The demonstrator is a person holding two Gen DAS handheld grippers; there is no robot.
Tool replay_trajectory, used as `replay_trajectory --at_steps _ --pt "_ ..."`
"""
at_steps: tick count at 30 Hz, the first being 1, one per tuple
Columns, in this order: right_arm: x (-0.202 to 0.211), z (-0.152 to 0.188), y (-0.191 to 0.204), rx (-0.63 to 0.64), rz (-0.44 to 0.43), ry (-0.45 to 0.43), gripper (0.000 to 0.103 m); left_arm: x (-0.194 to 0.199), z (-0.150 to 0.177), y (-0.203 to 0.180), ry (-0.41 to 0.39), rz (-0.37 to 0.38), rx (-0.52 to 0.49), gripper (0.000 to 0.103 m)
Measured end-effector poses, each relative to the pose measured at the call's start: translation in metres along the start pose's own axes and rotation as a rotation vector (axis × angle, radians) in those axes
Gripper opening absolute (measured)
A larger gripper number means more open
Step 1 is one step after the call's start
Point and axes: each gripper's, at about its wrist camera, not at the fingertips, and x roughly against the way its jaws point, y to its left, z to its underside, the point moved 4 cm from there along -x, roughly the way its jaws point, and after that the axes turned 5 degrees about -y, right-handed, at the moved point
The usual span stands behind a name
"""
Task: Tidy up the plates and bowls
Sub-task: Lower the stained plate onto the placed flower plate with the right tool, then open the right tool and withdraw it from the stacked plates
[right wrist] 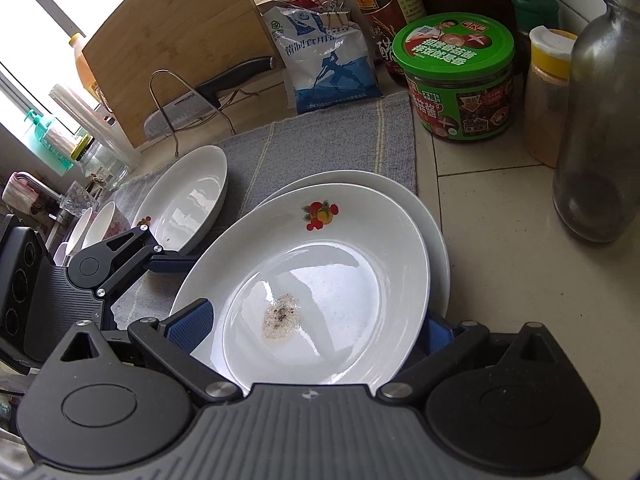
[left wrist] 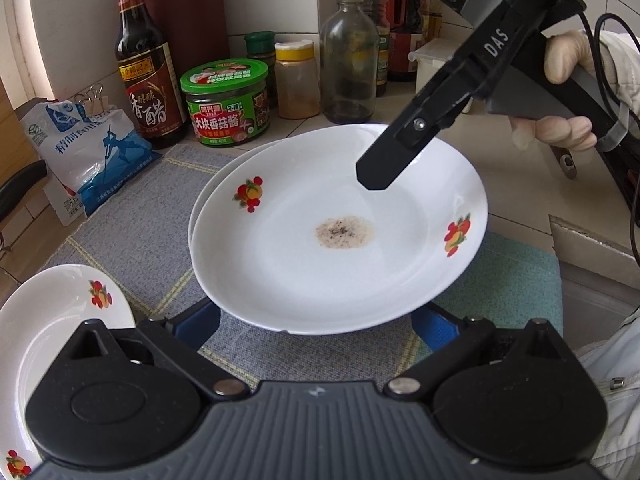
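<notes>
A white deep plate with fruit prints and a brown residue spot (left wrist: 340,216) rests on a second white plate (left wrist: 204,196) on the grey mat. It also shows in the right wrist view (right wrist: 312,280), over the lower plate (right wrist: 434,224). My left gripper (left wrist: 316,330) is open, its blue pads either side of the top plate's near rim, under it. My right gripper (right wrist: 316,332) is open too, straddling the same plate's rim; it shows in the left wrist view (left wrist: 376,172) above the plate's far side. A third fruit plate (left wrist: 44,320) lies at left, also seen in the right wrist view (right wrist: 188,196).
Behind the plates stand a vinegar bottle (left wrist: 146,64), green-lidded sauce jar (left wrist: 226,100), yellow-capped spice jar (left wrist: 296,80), glass bottle (left wrist: 348,60) and salt bag (left wrist: 88,148). A cutting board (right wrist: 176,44), knife and rack (right wrist: 224,84), and small bowls (right wrist: 96,224) are at left.
</notes>
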Motion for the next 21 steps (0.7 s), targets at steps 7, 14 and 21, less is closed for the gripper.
replay_trajectory --at_steps 7,14,21 --pt "0.006 0.000 0.003 0.013 0.031 -0.012 0.103 0.001 0.000 -0.001 -0.003 -0.004 -0.013 0.101" --pt "0.009 0.004 0.010 0.050 0.078 -0.010 0.103 0.005 -0.002 -0.002 -0.019 -0.017 0.002 0.101" --pt "0.009 0.008 0.014 0.076 0.118 -0.011 0.103 0.016 -0.002 -0.005 -0.035 -0.043 0.034 0.101"
